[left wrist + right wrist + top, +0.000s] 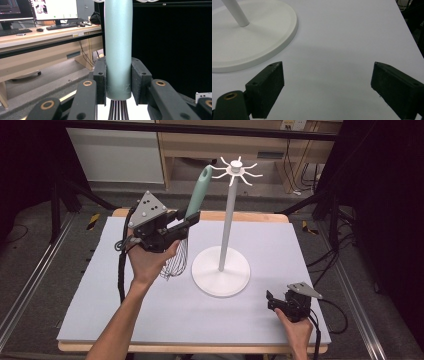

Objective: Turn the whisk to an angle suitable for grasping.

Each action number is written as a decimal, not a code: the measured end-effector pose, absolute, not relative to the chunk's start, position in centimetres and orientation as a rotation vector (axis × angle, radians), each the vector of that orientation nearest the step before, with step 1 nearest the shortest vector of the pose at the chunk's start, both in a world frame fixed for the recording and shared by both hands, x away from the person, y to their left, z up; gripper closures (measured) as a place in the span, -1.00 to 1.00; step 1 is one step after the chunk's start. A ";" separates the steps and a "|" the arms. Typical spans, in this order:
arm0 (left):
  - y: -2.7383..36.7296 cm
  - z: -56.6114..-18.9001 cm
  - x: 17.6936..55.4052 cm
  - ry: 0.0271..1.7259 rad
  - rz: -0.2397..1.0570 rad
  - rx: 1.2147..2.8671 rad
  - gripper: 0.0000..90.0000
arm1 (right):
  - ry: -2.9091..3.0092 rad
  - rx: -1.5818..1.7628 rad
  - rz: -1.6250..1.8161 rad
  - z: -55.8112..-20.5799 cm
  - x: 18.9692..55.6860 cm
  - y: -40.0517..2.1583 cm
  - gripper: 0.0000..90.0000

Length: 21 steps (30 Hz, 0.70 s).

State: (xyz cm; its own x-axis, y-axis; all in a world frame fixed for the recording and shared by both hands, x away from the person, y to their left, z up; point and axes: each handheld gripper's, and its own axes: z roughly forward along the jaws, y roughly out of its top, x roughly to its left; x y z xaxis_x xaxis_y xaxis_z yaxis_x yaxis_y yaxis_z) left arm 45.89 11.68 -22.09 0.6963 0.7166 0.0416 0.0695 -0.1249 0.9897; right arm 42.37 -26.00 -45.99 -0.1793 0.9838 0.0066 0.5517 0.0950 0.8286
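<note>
1. Over the pale grey table mat (150, 320) in the high view, the left gripper (187, 222) clamps the teal handle of a wire balloon whisk (196, 195), held upright and lifted, its wire head hanging below the hand. A white hook stand with a round base and a crown of prongs (230, 220) stands at about three o'clock from the whisk, near but apart. The right gripper (270, 301) rests low at roughly five o'clock from the base.
2. Along the left gripper view, both pads press the handle's lower end (118, 50); the wires begin just beneath.
3. Across the right gripper view, the jaws stand wide with nothing between them; the stand's base (262, 37) lies at eleven o'clock.
4. By my judgement the pick-up is done; hanging the whisk on a prong remains.
</note>
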 end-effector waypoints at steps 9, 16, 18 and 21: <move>11.5 -22.2 46.2 0.654 0.622 1.631 0.53 | 1.799 1.507 0.965 -46.0 42.4 -26.0 -0.74; 11.2 -22.4 46.5 0.650 0.621 1.644 0.53 | 1.800 1.506 0.963 -46.0 42.4 -26.0 -0.74; 11.1 -22.5 46.6 0.652 0.616 1.647 0.53 | 1.798 1.506 0.963 -46.0 42.3 -26.0 -0.74; 11.0 -22.6 46.8 0.656 0.617 1.650 0.53 | 1.798 1.506 0.965 -46.0 42.4 -26.0 -0.74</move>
